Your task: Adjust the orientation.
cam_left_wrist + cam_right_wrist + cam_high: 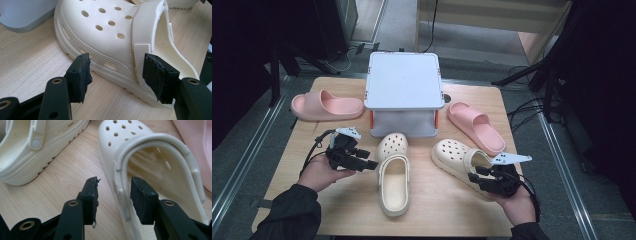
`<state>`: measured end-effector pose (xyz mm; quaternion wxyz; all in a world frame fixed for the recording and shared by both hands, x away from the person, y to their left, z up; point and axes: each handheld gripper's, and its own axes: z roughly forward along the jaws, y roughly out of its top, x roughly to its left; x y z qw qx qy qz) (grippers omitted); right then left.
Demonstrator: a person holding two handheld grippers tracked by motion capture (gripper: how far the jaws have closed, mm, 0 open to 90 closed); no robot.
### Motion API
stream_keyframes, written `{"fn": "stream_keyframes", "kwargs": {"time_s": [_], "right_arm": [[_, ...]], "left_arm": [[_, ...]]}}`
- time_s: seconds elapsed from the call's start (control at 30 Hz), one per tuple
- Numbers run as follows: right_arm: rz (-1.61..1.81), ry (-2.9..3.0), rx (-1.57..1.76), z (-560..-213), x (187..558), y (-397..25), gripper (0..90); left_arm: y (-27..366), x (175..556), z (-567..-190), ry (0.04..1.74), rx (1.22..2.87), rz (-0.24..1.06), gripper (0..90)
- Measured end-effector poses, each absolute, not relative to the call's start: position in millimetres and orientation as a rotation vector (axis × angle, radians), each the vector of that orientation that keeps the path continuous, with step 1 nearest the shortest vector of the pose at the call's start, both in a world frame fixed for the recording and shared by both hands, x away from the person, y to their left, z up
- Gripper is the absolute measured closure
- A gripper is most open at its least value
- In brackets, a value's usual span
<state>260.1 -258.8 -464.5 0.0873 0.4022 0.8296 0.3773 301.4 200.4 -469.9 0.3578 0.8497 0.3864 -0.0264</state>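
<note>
Two cream clogs lie on the wooden counter [447, 210] in front of a grey lidded box [403, 95], and two pink slides flank that box, one [326, 105] at its left, one [475, 127] at its right. The left gripper [371, 164] holds its fingers apart just beside the middle clog [393, 175]. The right gripper [476, 178] has its fingers apart astride the heel-side rim of the right clog [457, 157].
</note>
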Motion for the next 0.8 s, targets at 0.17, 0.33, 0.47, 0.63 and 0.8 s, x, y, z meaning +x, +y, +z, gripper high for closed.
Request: {"fn": "stream_keyframes", "kwargs": {"time_s": [0.17,0.33,0.47,0.63,0.8], "right_arm": [[1.084,2.493,1.222,-473.5,272.0,-258.4,60.0],[1.030,2.556,1.195,-481.8,282.2,-250.5,69.2],[1.003,2.590,1.187,-483.6,287.6,-246.4,76.3],[1.029,2.568,1.167,-473.0,287.3,-235.3,78.4],[1.028,2.526,1.197,-461.9,285.8,-220.3,78.5]], "left_arm": [[201.2,301.6,-470.3,1.002,2.192,-0.065,38.7],[202.0,301.8,-470.6,1.004,2.184,-0.068,38.7],[202.9,302.4,-470.6,1.009,2.183,-0.072,38.8],[204.1,302.1,-468.9,1.005,2.182,-0.060,39.1],[203.9,301.7,-468.1,1.007,2.178,-0.052,39.6]]}}
